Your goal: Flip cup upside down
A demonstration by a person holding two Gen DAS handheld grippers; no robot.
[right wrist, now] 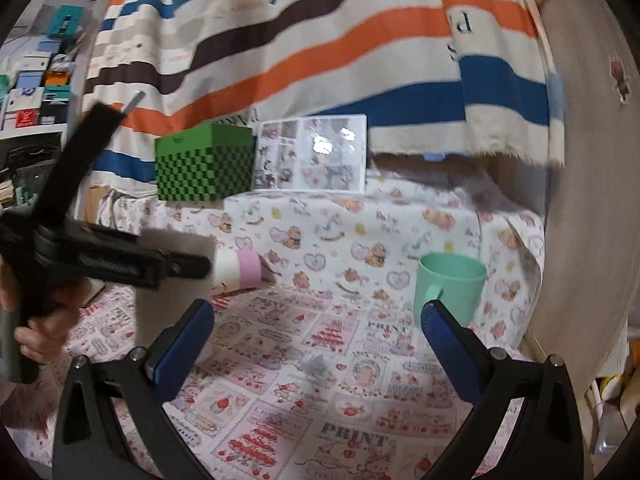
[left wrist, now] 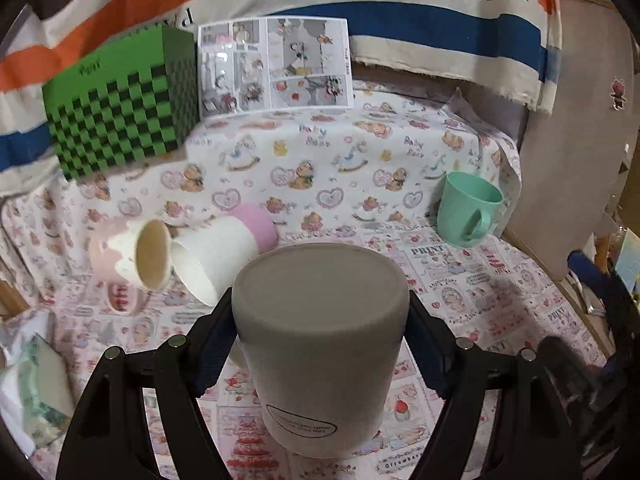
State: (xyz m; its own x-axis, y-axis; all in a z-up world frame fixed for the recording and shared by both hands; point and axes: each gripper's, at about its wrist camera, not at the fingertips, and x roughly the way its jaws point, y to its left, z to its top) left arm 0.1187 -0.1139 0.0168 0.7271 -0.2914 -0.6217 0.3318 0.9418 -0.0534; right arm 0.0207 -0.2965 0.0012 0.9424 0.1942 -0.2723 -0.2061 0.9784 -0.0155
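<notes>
My left gripper (left wrist: pixel 320 320) is shut on a grey cup (left wrist: pixel 322 344), holding it base up and mouth down above the patterned cloth. The same cup (right wrist: pixel 176 268) shows blurred at the left of the right wrist view, with the left gripper's black frame across it. My right gripper (right wrist: pixel 316 340) is open and empty above the cloth. A mint green mug (left wrist: pixel 466 210) stands upright at the right; it also shows in the right wrist view (right wrist: pixel 448 292), just beyond my right finger.
A pink and white mug (left wrist: pixel 128 260) and a white and pink cup (left wrist: pixel 224 248) lie on their sides at the left. A green checkered box (left wrist: pixel 120 100) and a picture card (left wrist: pixel 276 64) stand at the back. A wooden panel (right wrist: pixel 588 160) bounds the right.
</notes>
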